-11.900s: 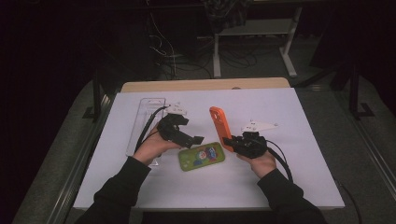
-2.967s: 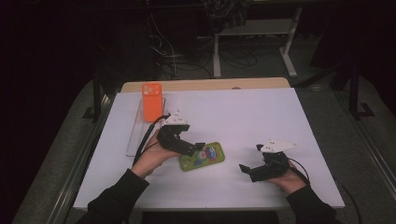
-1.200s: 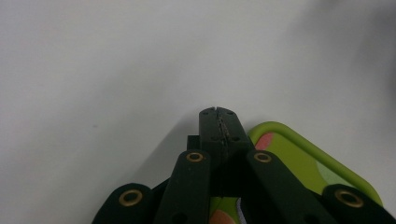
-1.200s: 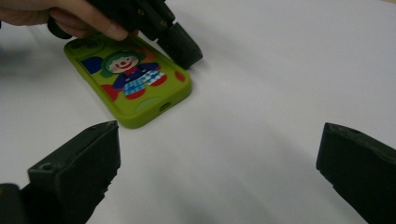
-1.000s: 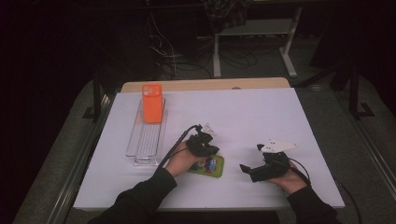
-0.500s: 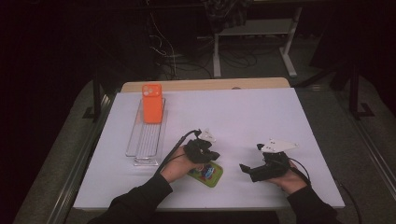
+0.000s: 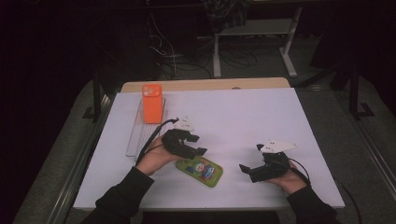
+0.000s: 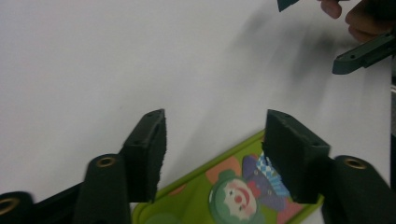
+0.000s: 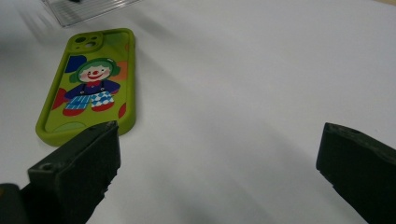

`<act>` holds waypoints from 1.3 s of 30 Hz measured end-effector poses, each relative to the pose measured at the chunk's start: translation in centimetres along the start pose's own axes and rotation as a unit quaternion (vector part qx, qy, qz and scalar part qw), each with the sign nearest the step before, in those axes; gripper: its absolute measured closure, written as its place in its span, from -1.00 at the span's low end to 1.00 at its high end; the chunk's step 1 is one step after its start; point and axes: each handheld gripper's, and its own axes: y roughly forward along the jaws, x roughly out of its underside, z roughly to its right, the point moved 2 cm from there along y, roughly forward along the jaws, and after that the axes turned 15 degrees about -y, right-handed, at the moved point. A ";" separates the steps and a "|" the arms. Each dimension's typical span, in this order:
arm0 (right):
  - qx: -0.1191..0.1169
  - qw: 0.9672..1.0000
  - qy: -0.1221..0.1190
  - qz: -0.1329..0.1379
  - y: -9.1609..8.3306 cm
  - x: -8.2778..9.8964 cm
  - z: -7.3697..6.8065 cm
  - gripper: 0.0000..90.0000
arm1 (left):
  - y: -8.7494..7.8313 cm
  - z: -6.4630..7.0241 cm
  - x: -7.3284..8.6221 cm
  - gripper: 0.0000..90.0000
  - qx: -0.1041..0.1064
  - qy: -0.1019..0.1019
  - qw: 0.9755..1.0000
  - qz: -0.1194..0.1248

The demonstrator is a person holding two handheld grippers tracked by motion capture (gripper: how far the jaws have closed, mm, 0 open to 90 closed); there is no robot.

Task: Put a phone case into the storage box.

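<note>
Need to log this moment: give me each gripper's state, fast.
Left gripper: open, jaws just been opening, nothing gripped; the green phone case lies on the table below.
Right gripper: open wide, empty.

left gripper (image 7: pixel 196 144) just opening, right gripper (image 7: pixel 250 169) open

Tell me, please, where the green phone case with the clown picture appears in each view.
High view: the green clown phone case lies flat on the white table, near the front edge, between the two hands.
Left gripper view: bottom centre, behind the open fingers.
Right gripper view: upper left, lying flat.
Shared landmark: the clown's red-nosed face.
</note>
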 end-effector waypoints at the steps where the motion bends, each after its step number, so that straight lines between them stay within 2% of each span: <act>1: 0.000 1.000 0.001 -0.001 0.0 0.0 0.0 -1.00 | -0.6 -0.3 0.1 -0.24 -0.005 0.000 1.000 0.006; 4: -0.001 1.000 -0.001 -0.001 0.1 0.0 0.0 -1.00 | -2.0 -1.1 0.3 -0.37 -0.002 -0.009 1.000 0.022; 9: -0.004 1.000 0.001 -0.004 0.1 0.1 -0.1 -1.00 | -4.2 -2.3 1.1 -0.58 -0.001 -0.010 0.998 0.057; 15: -0.004 1.000 0.003 -0.007 0.2 0.1 0.0 -1.00 | -6.2 -3.5 2.5 -0.81 0.003 -0.003 0.996 0.088; 17: -0.004 1.000 0.004 -0.010 0.2 0.1 0.1 -1.00 | -6.6 -3.8 3.1 -0.92 0.004 -0.002 0.996 0.091; 20: -0.006 1.000 0.008 -0.018 0.3 0.1 0.1 -1.00 | -7.0 -4.2 4.0 -1.00 0.002 0.002 0.996 0.094; 23: -0.010 1.000 0.005 -0.022 0.4 0.1 0.1 -1.00 | -7.2 -4.6 4.7 -1.00 -0.006 -0.002 0.996 0.093; 27: -0.011 0.999 0.002 -0.031 0.4 0.0 0.0 -1.00 | -6.9 -4.8 5.2 -1.00 -0.005 -0.013 0.996 0.090; 30: -0.016 0.999 0.001 -0.038 0.3 -0.3 0.0 -1.00 | -6.9 -4.9 5.2 -1.00 -0.005 -0.014 0.996 0.087; 34: -0.039 0.998 0.006 -0.049 0.3 -0.9 -0.3 -1.00 | -6.9 -5.2 5.3 -1.00 -0.002 -0.019 0.996 0.083; 39: -0.057 0.996 -0.001 -0.064 0.8 -2.0 -0.8 -1.00 | -7.4 -5.4 5.2 -1.00 -0.003 -0.026 0.995 0.092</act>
